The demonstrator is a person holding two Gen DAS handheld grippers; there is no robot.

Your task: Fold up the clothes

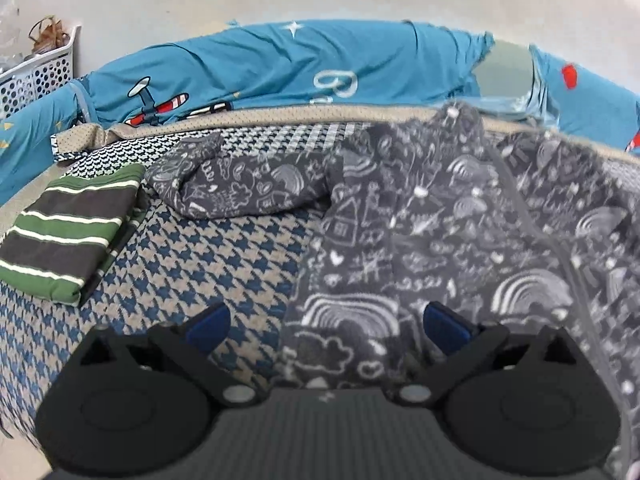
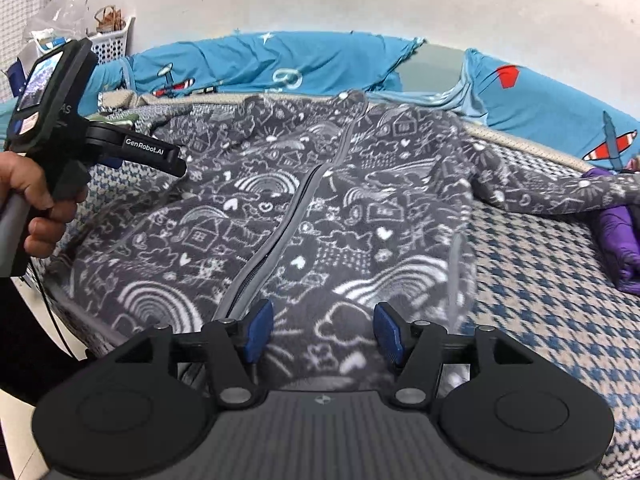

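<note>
A dark grey zip-up garment printed with white doodles lies spread on the bed, its grey zipper running down the middle. One sleeve stretches left and the other sleeve stretches right. My left gripper is open over the garment's lower left edge, right pad over the fabric and left pad over the bedcover. My right gripper is open just above the hem, right of the zipper. In the right wrist view a hand holds the left gripper at the garment's left side.
A folded green, grey and white striped garment lies at the left on the houndstooth bedcover. A purple garment lies at the right. Blue aeroplane-print bedding lines the wall. A white perforated basket stands at the back left.
</note>
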